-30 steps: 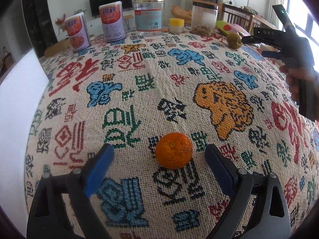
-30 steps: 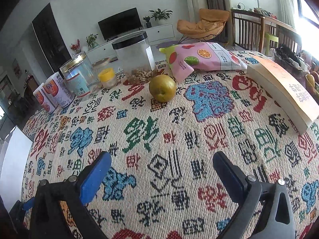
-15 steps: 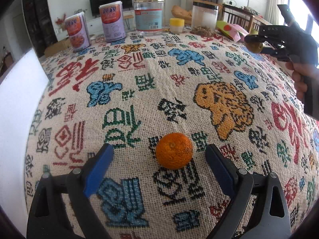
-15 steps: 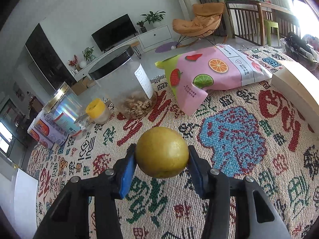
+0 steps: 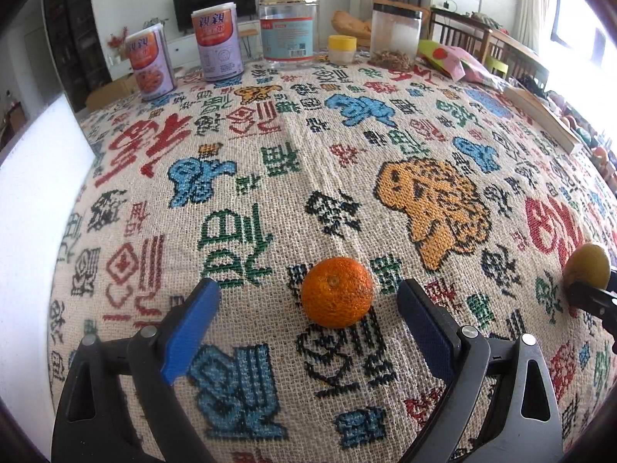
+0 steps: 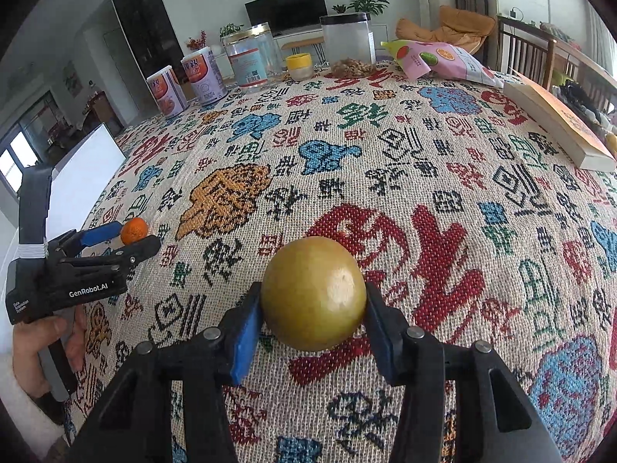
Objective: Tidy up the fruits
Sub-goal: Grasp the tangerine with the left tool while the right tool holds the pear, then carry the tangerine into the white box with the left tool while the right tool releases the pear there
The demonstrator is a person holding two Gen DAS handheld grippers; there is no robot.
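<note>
An orange mandarin [image 5: 336, 291] lies on the patterned tablecloth between the spread blue pads of my left gripper [image 5: 308, 308], which is open and not touching it. It also shows small in the right wrist view [image 6: 134, 230]. My right gripper [image 6: 313, 318] is shut on a yellow-green round fruit [image 6: 313, 293] and holds it low over the near part of the cloth. That fruit shows at the right edge of the left wrist view [image 5: 588, 265]. The left gripper [image 6: 112, 241] is at the far left of the right wrist view.
At the table's far edge stand two purple cans [image 5: 218, 44], a clear jar [image 5: 287, 25], a small yellow-lidded pot [image 5: 341, 48] and a black-lidded container [image 5: 395, 34]. A pink snack bag [image 6: 443, 59] and a book [image 6: 559, 123] lie far right. A white board [image 5: 34, 193] borders the left.
My right gripper, shut on the yellow-green fruit, has carried it from the far side of the table back toward the near side, close to my left gripper. The left gripper and mandarin have not moved.
</note>
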